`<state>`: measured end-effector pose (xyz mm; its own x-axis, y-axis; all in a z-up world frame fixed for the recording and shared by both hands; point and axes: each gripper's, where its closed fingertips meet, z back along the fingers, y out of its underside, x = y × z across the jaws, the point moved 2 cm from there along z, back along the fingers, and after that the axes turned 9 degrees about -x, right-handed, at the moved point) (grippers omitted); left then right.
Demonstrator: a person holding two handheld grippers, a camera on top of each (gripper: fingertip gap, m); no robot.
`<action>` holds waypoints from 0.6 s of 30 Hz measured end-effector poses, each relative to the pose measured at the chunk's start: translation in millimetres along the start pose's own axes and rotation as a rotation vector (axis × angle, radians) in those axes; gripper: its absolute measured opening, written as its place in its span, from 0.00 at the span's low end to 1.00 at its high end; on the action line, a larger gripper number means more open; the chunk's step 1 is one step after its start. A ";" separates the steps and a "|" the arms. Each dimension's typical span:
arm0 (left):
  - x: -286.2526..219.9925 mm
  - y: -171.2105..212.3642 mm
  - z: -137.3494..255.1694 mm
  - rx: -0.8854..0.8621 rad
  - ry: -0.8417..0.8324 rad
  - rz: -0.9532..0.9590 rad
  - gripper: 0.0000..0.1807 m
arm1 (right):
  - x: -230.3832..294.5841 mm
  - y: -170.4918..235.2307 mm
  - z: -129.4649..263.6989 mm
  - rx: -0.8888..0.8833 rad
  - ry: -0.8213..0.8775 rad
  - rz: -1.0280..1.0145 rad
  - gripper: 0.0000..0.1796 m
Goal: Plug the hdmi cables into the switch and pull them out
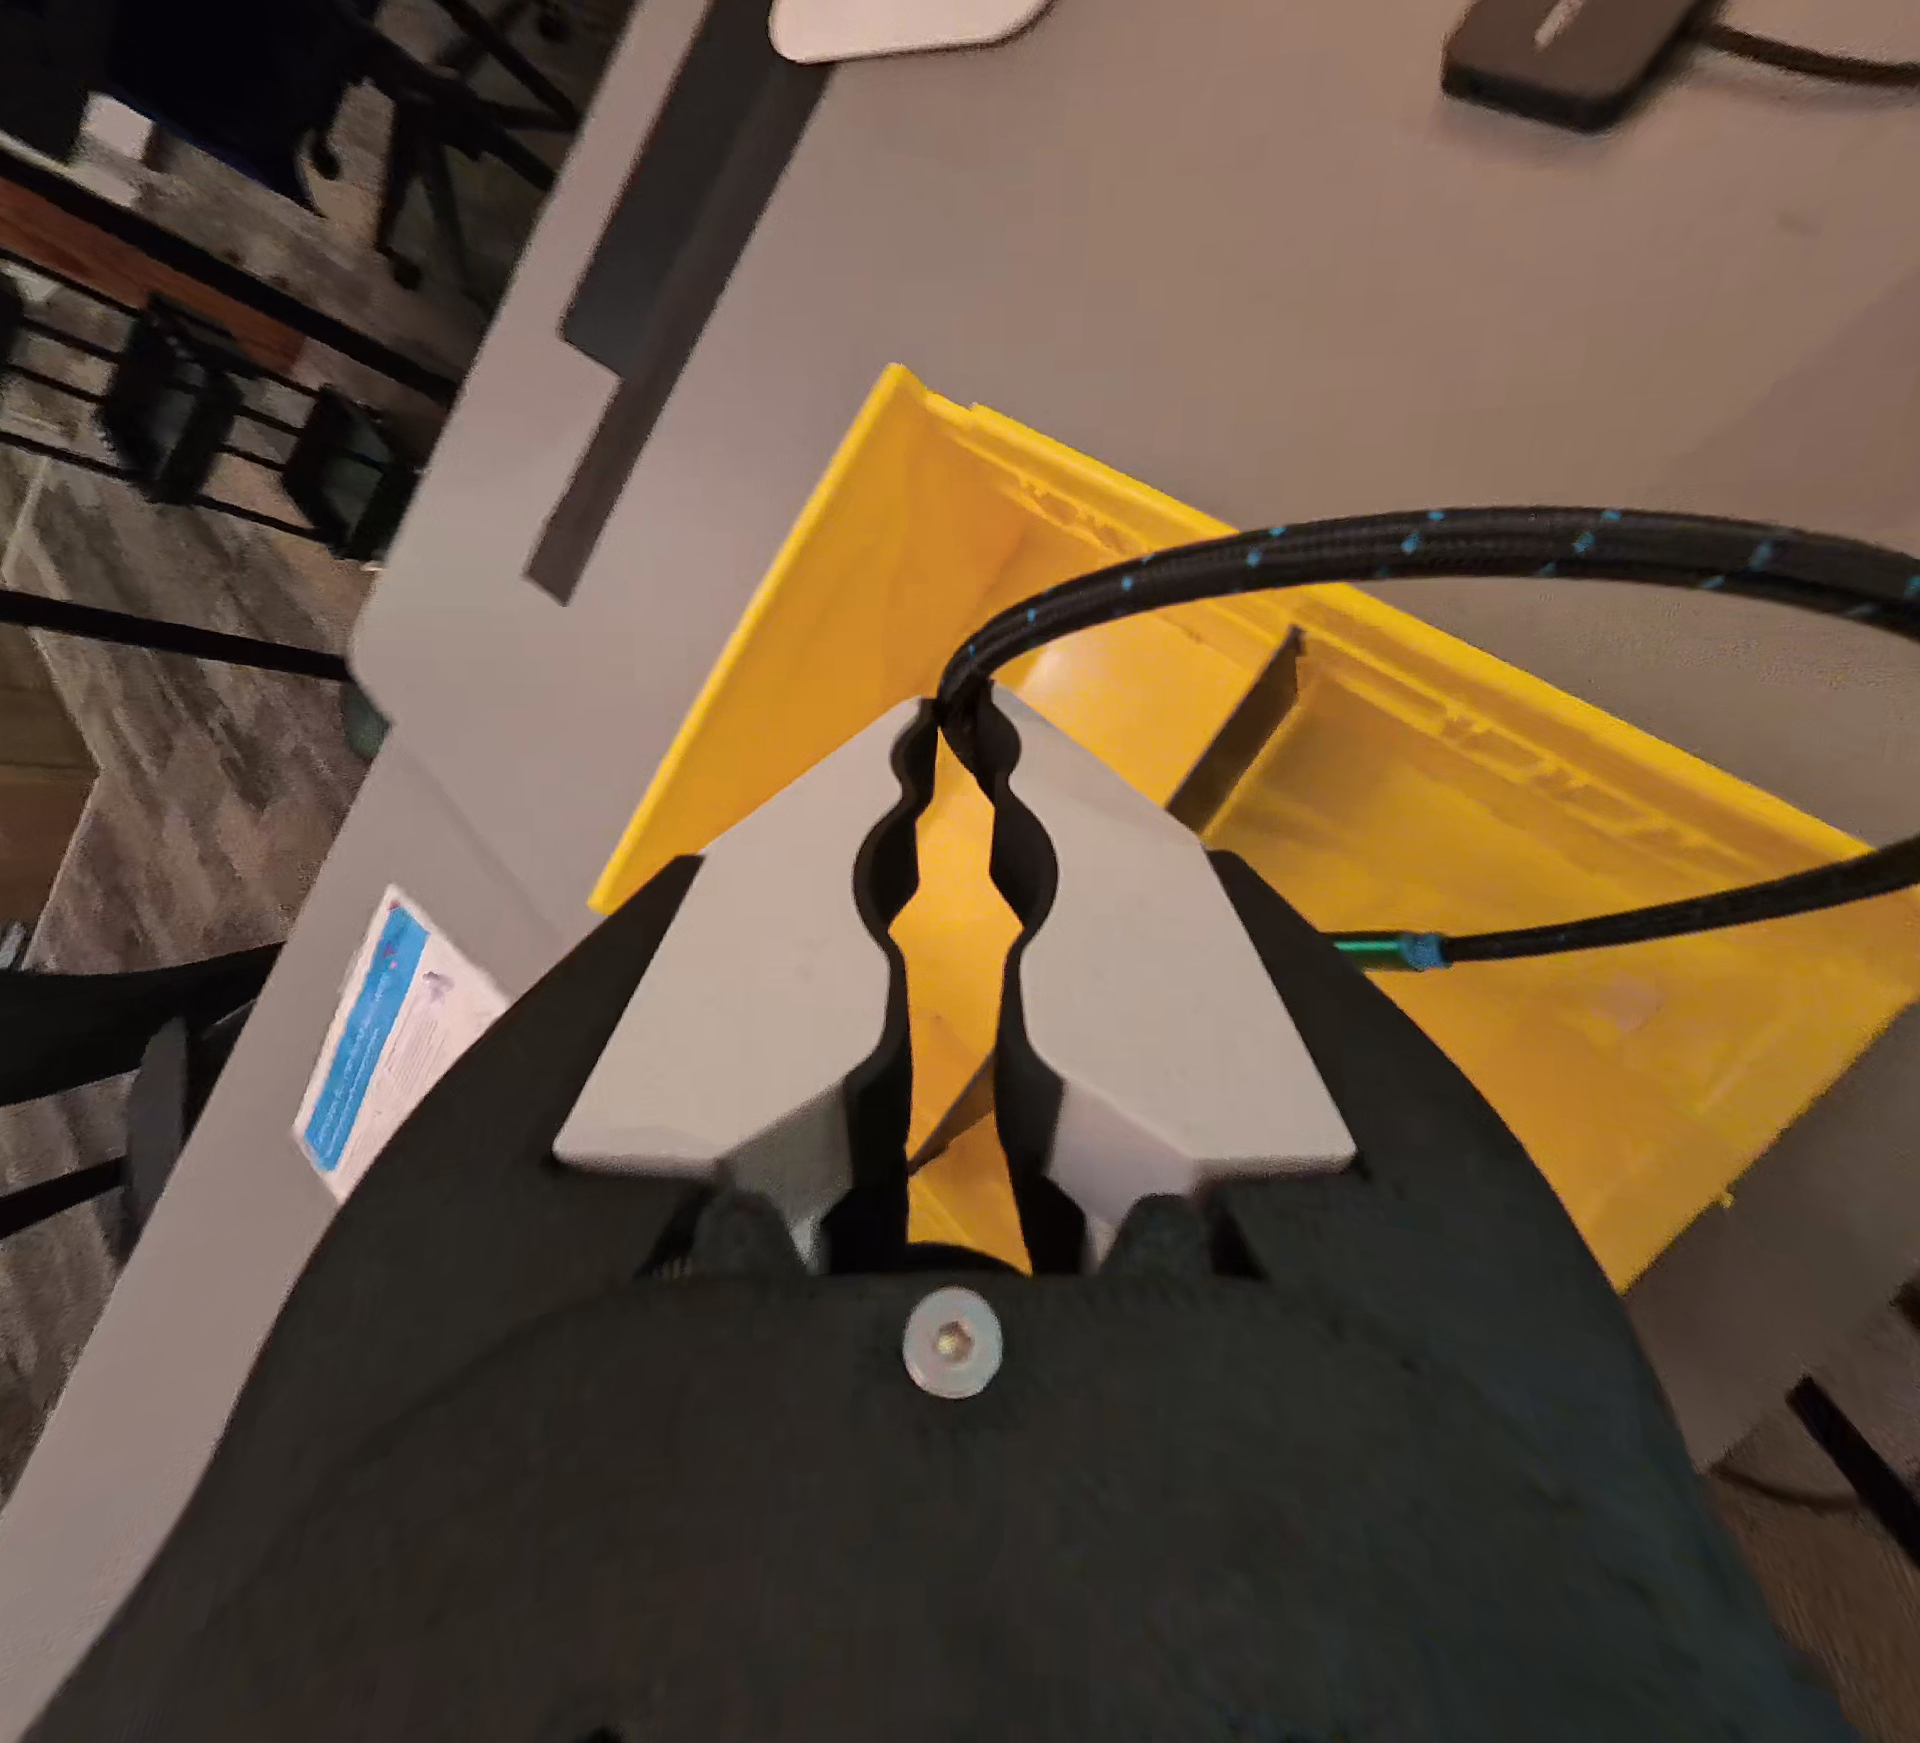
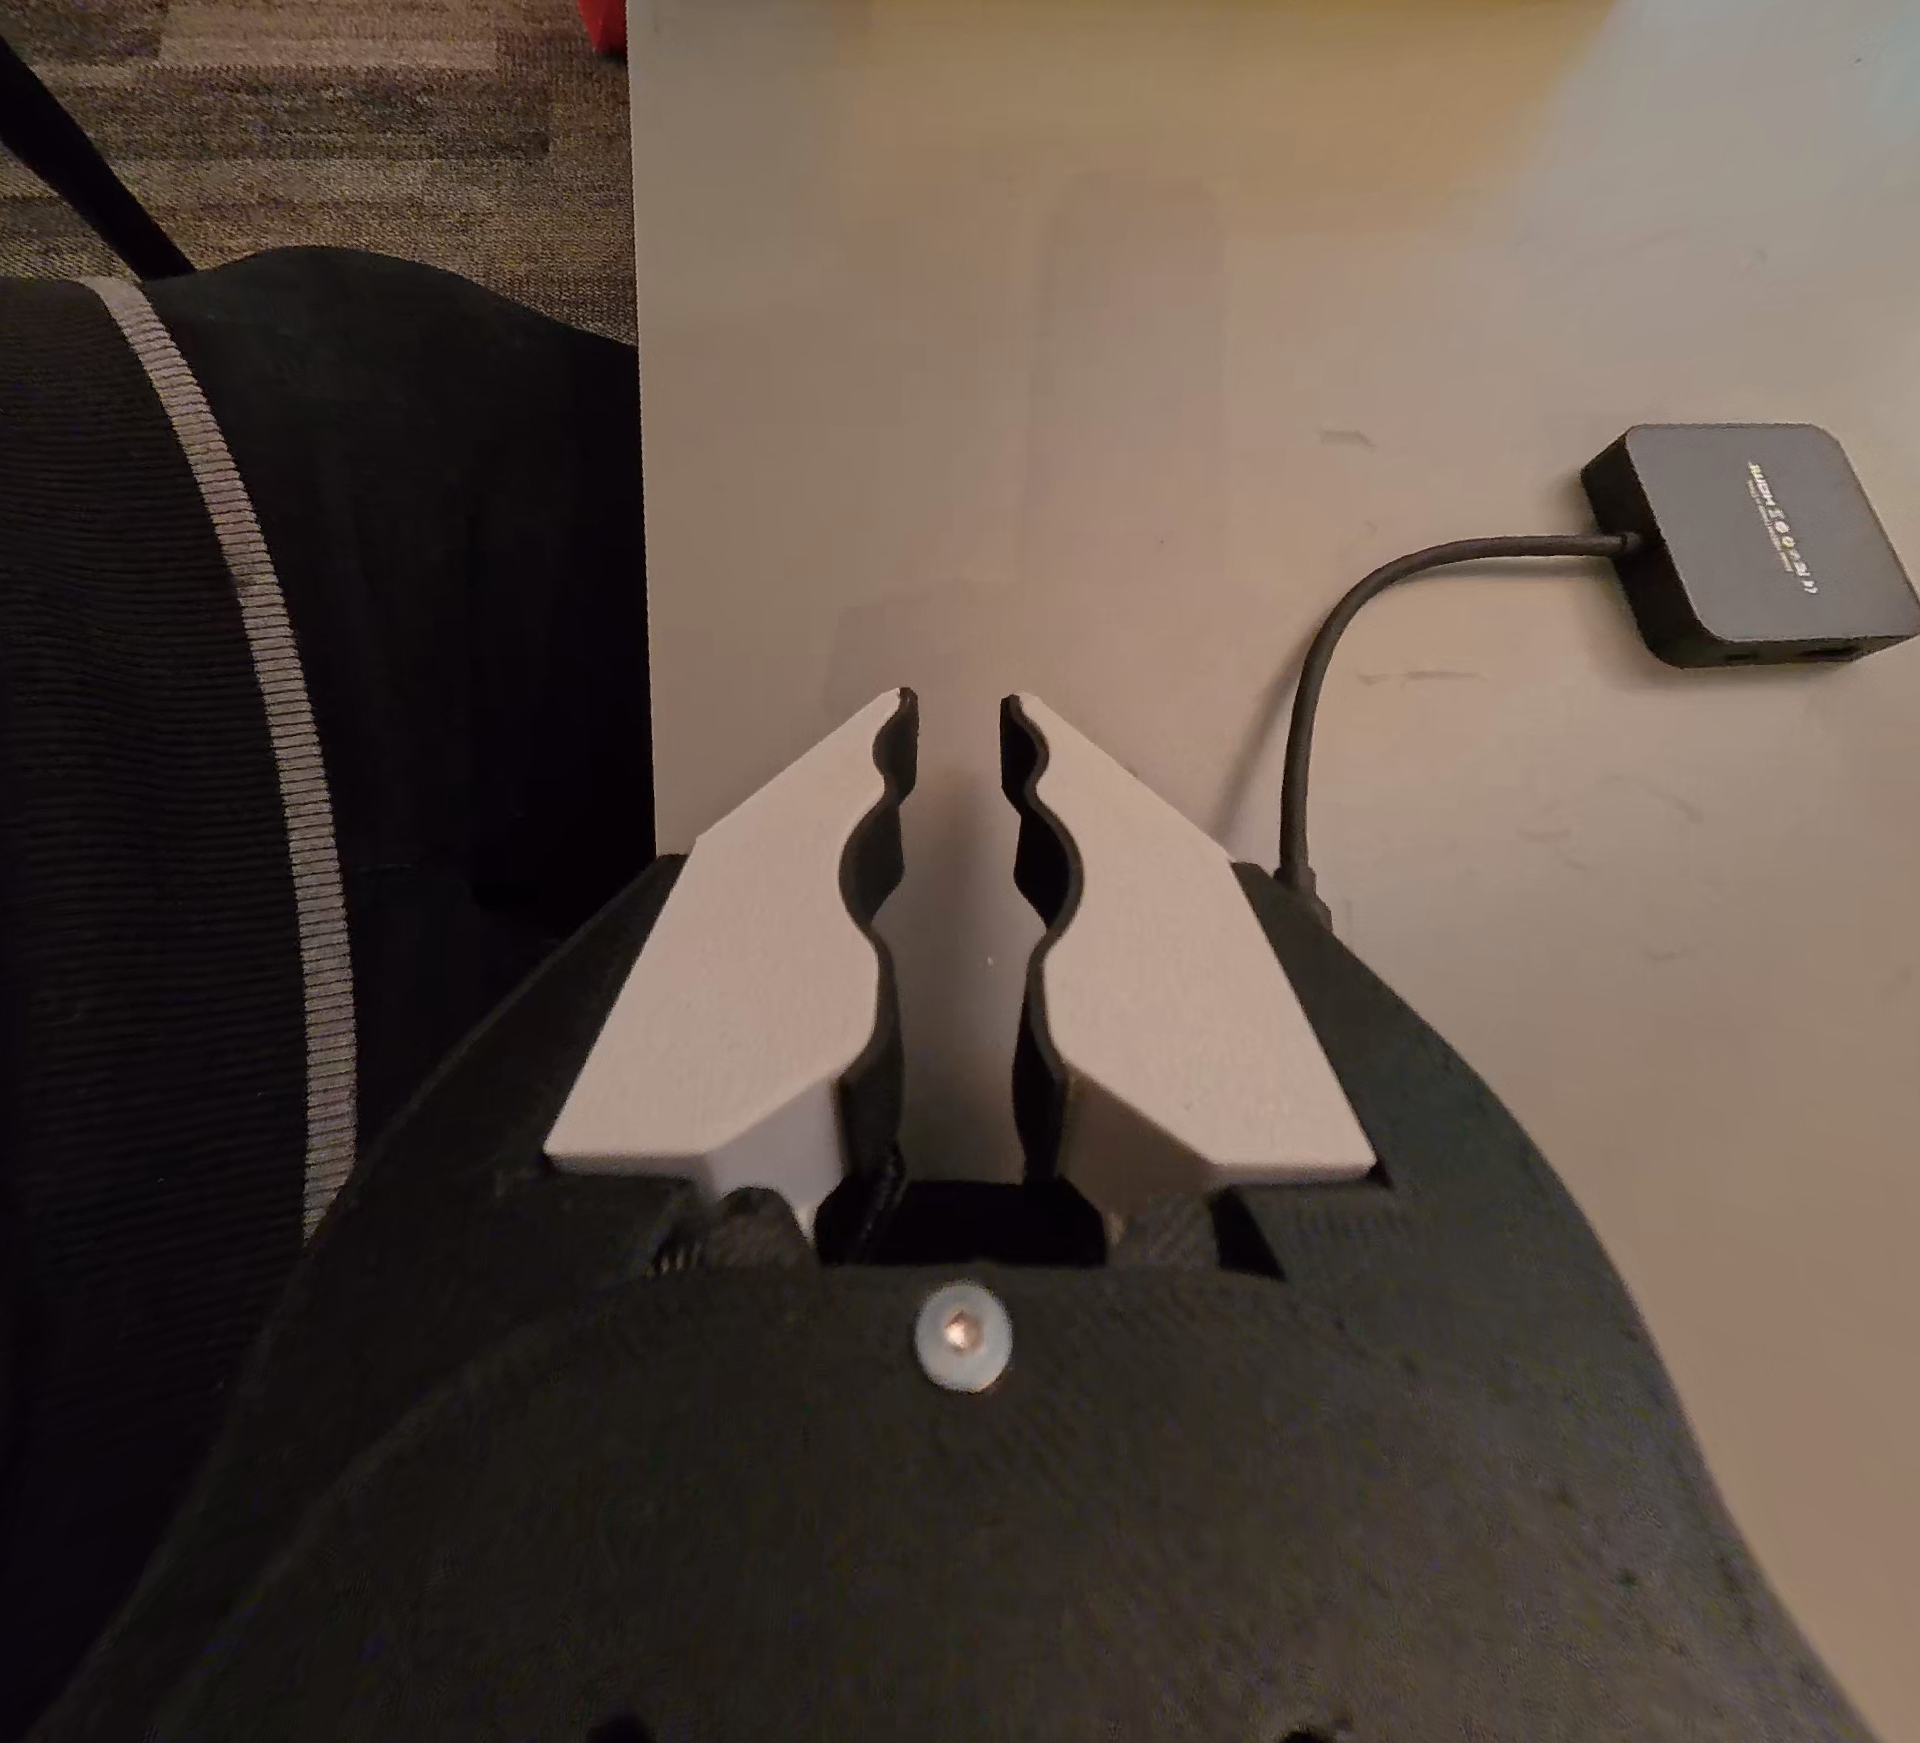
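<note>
Each gripper, left and right, is built on a matte black printed body from which two pale grey wedge fingers are extended. Wavy black pads are fitted along their inner faces, and a silver hex screw is set behind the fingers.
</note>
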<state>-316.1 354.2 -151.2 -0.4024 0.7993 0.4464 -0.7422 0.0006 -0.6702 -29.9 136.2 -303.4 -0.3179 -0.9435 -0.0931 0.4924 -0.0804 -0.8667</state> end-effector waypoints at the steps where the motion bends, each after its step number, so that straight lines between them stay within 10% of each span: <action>1: 7.2 -3.6 4.8 -0.013 -0.041 0.002 0.02 | 0.1 0.2 -0.2 0.002 0.001 0.001 0.08; 18: 41.3 -137.4 42.2 -0.144 -0.370 -0.095 0.02 | 8.8 -5.6 -2.4 -0.007 -0.027 0.012 0.08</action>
<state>-253.3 361.7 -15.7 -0.5211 0.5213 0.6758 -0.7130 0.1693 -0.6804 -37.4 129.1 -300.5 -0.2900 -0.9528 -0.0905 0.4905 -0.0668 -0.8689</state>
